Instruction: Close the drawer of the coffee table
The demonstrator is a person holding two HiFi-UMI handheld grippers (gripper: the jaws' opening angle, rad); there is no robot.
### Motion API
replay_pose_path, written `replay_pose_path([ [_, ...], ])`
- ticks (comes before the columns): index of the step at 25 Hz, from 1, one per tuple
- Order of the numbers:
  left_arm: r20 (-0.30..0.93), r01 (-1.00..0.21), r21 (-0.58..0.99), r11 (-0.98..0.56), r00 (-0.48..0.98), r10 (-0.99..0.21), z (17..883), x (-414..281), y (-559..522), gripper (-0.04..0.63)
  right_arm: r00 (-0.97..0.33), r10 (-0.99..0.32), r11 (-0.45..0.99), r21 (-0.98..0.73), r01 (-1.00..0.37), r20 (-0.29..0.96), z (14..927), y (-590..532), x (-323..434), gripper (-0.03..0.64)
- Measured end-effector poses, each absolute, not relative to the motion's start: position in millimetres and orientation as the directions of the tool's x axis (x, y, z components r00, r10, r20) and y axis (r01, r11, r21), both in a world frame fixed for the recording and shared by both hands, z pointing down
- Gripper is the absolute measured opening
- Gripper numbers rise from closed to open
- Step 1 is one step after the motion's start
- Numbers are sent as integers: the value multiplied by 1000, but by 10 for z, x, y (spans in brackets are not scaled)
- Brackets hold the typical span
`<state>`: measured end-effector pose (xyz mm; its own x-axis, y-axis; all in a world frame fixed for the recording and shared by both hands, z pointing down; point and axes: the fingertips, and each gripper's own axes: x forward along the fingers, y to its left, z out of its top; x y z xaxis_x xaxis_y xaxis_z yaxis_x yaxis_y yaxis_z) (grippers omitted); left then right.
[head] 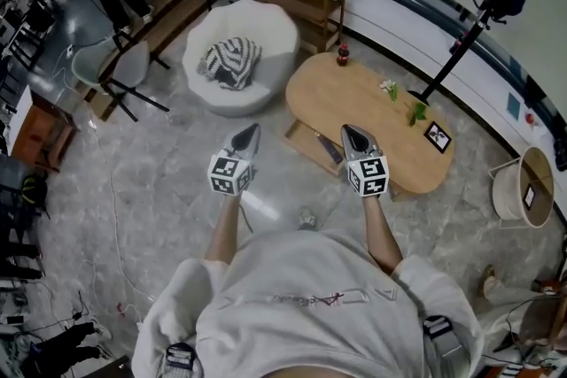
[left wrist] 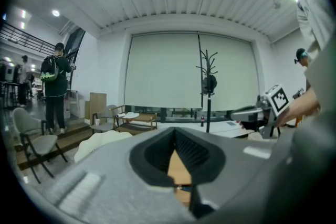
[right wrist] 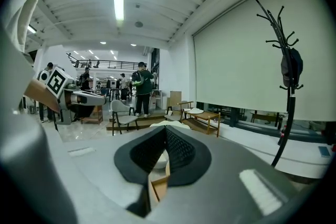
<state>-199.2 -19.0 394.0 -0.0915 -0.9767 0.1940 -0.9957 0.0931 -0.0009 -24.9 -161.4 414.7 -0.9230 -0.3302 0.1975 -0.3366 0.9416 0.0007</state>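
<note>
An oval wooden coffee table [head: 372, 115] stands on the floor ahead of me. Its drawer [head: 310, 144] is pulled out from the near left side, towards me, with a dark item lying in it. My left gripper [head: 252, 130] is held in the air left of the drawer, over the floor, shut and empty. My right gripper [head: 347, 130] hovers over the drawer's right end at the table's near edge, also shut and empty. In the left gripper view the jaws [left wrist: 175, 131] meet over the wooden top. In the right gripper view the jaws [right wrist: 166, 128] are closed above the drawer's wood [right wrist: 157, 186].
On the table stand a red bottle [head: 343, 55], two small plants [head: 418, 111] and a picture frame [head: 438, 136]. A white pouf [head: 266, 40] with a striped cloth lies left of the table. Beyond are grey chairs [head: 115, 66], a coat stand [head: 469, 31] and a round basket [head: 523, 186].
</note>
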Motion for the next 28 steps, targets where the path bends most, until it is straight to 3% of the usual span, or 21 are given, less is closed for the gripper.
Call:
replay_pose_path([
  [11, 192, -992, 13, 122, -118, -974, 4014, -2429, -801, -2, -932, -299, 953, 7, -304, 205, 4189, -2264, -739, 5],
  [28, 222, -984, 35, 175, -163, -961, 4181, -2712, -864, -2, -937, -253, 964, -16, -265, 239, 4371, -2434, -1064, 5],
])
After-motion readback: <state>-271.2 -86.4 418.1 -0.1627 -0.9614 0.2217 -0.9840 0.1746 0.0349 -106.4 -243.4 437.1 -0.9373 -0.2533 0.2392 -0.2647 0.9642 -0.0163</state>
